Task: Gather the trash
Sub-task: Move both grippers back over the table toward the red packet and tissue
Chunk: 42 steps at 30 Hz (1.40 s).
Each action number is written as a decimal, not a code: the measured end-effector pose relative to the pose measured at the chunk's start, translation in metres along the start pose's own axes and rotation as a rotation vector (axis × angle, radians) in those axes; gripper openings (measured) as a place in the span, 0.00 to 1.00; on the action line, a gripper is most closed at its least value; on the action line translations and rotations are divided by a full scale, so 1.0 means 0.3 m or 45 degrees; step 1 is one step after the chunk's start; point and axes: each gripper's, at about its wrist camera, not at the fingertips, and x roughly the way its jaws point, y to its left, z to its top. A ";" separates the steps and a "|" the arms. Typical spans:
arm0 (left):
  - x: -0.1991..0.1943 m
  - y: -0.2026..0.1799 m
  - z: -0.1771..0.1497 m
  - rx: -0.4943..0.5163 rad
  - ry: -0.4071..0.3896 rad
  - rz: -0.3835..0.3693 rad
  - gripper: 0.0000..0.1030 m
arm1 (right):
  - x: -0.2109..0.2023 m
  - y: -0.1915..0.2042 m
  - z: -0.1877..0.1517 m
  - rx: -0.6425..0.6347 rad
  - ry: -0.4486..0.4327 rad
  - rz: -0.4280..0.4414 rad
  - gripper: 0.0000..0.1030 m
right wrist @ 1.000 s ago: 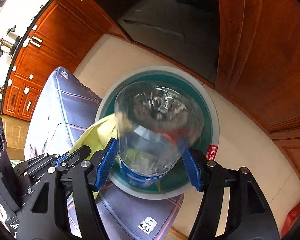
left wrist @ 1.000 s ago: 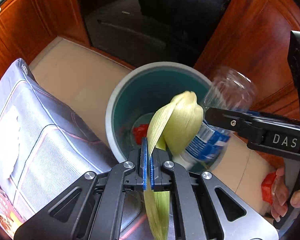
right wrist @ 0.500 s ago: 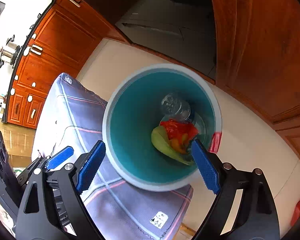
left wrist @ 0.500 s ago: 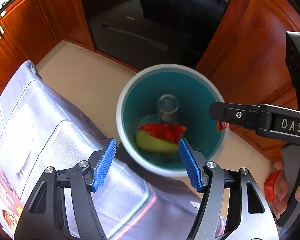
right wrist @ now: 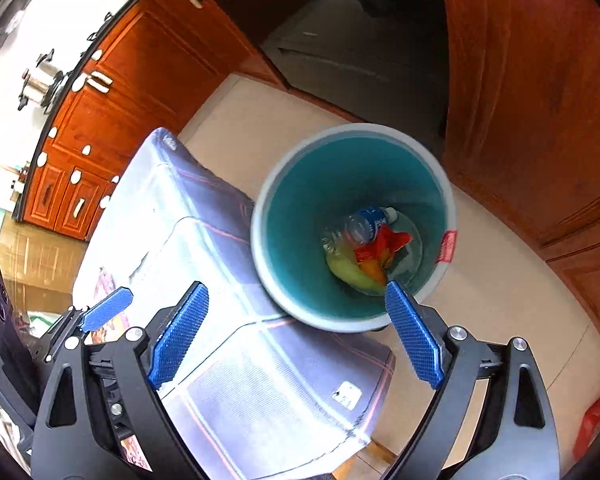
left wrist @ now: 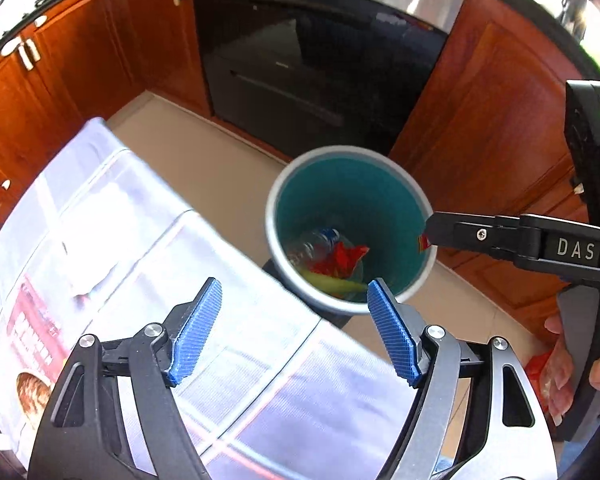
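Observation:
A grey bin with a teal inside (left wrist: 278, 188) (right wrist: 268, 200) stands on the floor beside the table. In it lie a clear plastic bottle with a blue label (left wrist: 314, 242) (right wrist: 360, 224), a red wrapper (left wrist: 342, 258) (right wrist: 384, 244) and a green corn husk (left wrist: 332, 282) (right wrist: 350, 272). My left gripper (left wrist: 294, 330) is open and empty, above the table edge near the bin. My right gripper (right wrist: 296, 338) is open and empty above the bin's near rim; one finger of it (left wrist: 480, 234) shows in the left wrist view.
A table with a grey-blue printed cloth (left wrist: 140, 264) (right wrist: 204, 240) lies under both grippers. Wooden cabinets (left wrist: 488, 120) (right wrist: 532, 92) and a dark oven (left wrist: 312, 64) stand behind the bin. A red object (right wrist: 594, 420) lies on the floor at the right.
Both grippers opened and dropped the corn husk and the bottle into the bin. Both then pulled up and back from the bin, over the table.

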 end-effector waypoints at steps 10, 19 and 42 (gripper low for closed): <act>-0.214 0.218 -0.175 -0.104 -0.079 0.069 0.85 | -0.036 0.264 -0.089 -0.179 0.039 0.051 0.84; -0.292 0.554 -0.331 -0.242 -0.048 0.236 0.90 | 0.078 0.504 -0.138 -0.304 0.130 0.081 0.84; -0.105 1.103 -0.365 -0.541 0.128 0.249 0.90 | 0.615 0.842 0.043 -0.469 0.187 0.059 0.84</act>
